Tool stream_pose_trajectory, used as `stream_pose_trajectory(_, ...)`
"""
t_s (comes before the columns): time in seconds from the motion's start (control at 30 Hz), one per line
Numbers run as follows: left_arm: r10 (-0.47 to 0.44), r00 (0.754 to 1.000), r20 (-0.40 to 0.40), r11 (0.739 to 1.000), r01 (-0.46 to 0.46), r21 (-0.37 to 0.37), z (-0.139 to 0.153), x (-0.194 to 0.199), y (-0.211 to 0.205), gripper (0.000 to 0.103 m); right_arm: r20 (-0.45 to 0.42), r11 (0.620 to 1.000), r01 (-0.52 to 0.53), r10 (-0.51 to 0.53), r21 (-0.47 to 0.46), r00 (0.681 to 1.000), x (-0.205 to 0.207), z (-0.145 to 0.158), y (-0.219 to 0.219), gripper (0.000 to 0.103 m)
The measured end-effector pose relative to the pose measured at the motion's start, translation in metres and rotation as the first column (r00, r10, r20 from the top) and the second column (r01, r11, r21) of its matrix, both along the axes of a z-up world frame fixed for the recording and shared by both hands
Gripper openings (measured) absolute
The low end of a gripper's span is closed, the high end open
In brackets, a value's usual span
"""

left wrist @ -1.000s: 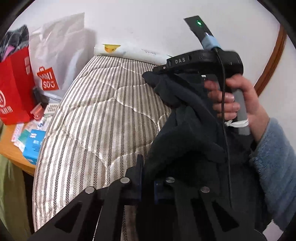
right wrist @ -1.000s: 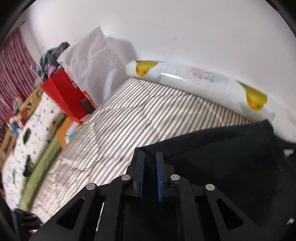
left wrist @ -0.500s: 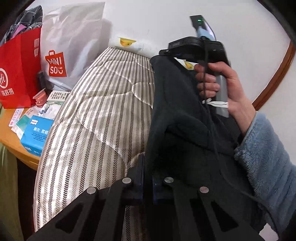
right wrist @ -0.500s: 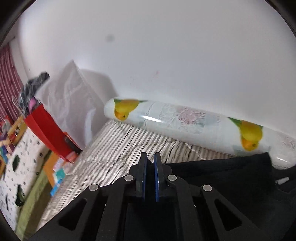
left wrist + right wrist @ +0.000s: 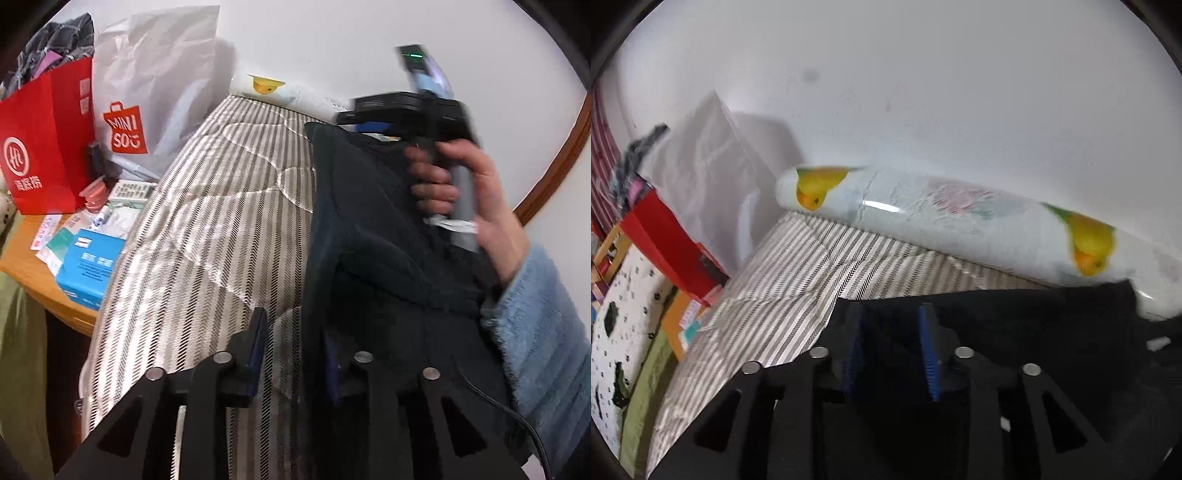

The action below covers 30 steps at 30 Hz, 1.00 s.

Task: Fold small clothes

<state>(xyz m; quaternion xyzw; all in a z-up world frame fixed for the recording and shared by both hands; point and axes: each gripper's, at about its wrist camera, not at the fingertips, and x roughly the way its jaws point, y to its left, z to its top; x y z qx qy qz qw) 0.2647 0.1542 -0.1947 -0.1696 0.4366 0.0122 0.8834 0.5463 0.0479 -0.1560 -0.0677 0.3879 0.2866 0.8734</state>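
Note:
A dark fleece garment (image 5: pixel 373 258) lies along the right side of the striped bed (image 5: pixel 221 236). My left gripper (image 5: pixel 293 354) is open, its jaws apart with the garment's near edge between them and against the right finger. In the left wrist view a hand holds my right gripper (image 5: pixel 373 127) over the garment's far end. In the right wrist view my right gripper (image 5: pixel 892 345) is open above the dark garment (image 5: pixel 1015 332), jaws apart, cloth lying under and between them.
A parrot-print bolster (image 5: pixel 953 218) lies along the white wall at the bed's far end. A red bag (image 5: pixel 44 144) and a white Miniso bag (image 5: pixel 147 99) stand at the left. A wooden side table (image 5: pixel 33 277) holds a blue box (image 5: pixel 92 266) and small items.
Both grippers were shut on the garment and have opened. The garment has dropped from its lifted hang onto the bed.

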Motion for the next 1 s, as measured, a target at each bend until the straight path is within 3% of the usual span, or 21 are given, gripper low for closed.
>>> stream_pose_trajectory(0.2,0.019,1.0,0.022,1.0,-0.019,0.013,0.009,-0.022,-0.002,0.054,0.08,0.993,0.081,-0.074,-0.089,0.994,-0.061,0.014,-0.096,0.041)
stream_pose_trajectory(0.3,0.032,0.999,0.025,0.999,-0.032,0.017,0.014,-0.035,-0.007,0.056,0.105,0.977,0.166,-0.152,-0.134,0.983,-0.097,0.01,-0.163,0.041)
stream_pose_trajectory(0.47,0.037,0.999,0.032,0.999,-0.038,0.029,0.023,-0.057,-0.024,0.059,0.186,0.897,0.38,-0.343,-0.226,0.921,-0.15,0.0,-0.282,0.041)
stream_pose_trajectory(0.57,0.047,0.999,0.028,0.999,-0.047,0.027,0.026,-0.069,-0.033,0.06,0.233,0.842,0.451,-0.394,-0.296,0.889,-0.166,-0.014,-0.327,0.041)
stream_pose_trajectory(0.63,0.059,0.998,0.021,0.998,-0.059,-0.005,0.028,-0.078,-0.041,0.06,0.188,0.807,0.484,-0.446,-0.338,0.875,-0.164,-0.034,-0.351,0.041)
stream_pose_trajectory(0.73,0.062,0.998,0.009,0.998,-0.062,-0.011,0.032,-0.085,-0.054,0.06,0.138,0.815,0.498,-0.479,-0.296,0.867,-0.166,-0.042,-0.373,0.041)
stream_pose_trajectory(0.9,0.043,0.999,0.006,0.998,-0.043,0.048,0.047,-0.095,-0.08,0.06,0.139,0.85,0.49,-0.47,-0.193,0.871,-0.195,-0.007,-0.377,0.042)
stream_pose_trajectory(1.0,0.013,1.0,0.017,0.998,-0.014,0.069,0.057,-0.097,-0.097,0.061,0.174,0.854,0.499,-0.475,-0.145,0.863,-0.226,0.012,-0.394,0.049)
